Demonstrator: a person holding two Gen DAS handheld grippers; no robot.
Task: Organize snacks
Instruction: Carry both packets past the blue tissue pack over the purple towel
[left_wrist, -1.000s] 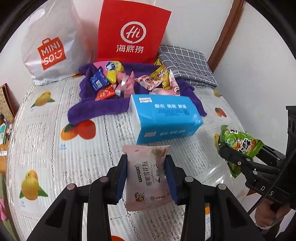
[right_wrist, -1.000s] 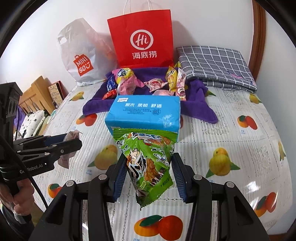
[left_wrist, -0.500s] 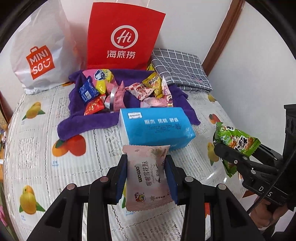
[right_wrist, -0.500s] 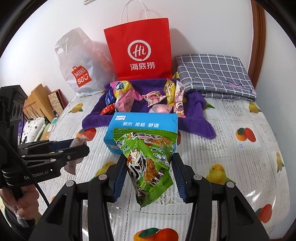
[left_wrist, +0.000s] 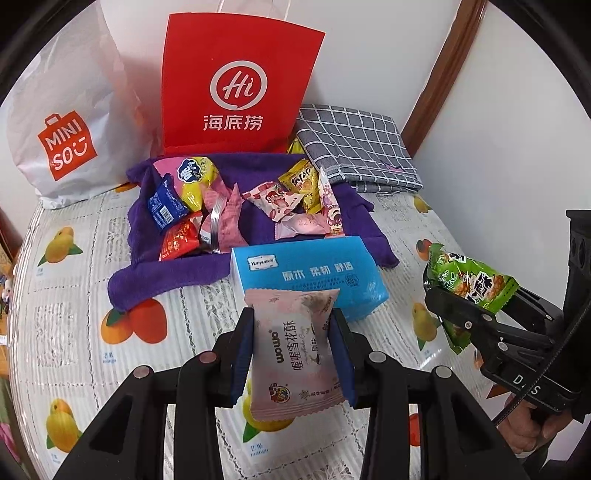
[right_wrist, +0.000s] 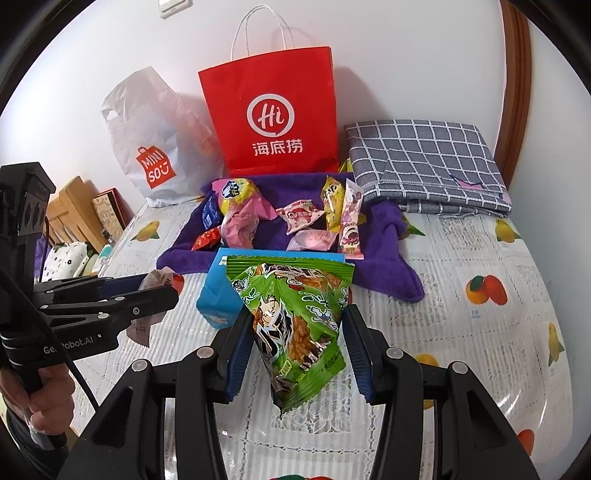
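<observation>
The left gripper (left_wrist: 293, 354) pinches a flat, matte pink snowflake-crisp packet (left_wrist: 295, 354); the right gripper (right_wrist: 295, 343) clamps a glossy, crinkled green snack bag (right_wrist: 295, 325). Both hang above the fruit-print tablecloth (right_wrist: 480, 332), near a blue tissue pack (left_wrist: 310, 273).

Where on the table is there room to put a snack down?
Bare fruit-print cloth lies right of the blue tissue pack, below the folded checked cloth. More lies left of the pack, below the purple towel. The towel is crowded with snacks.
</observation>
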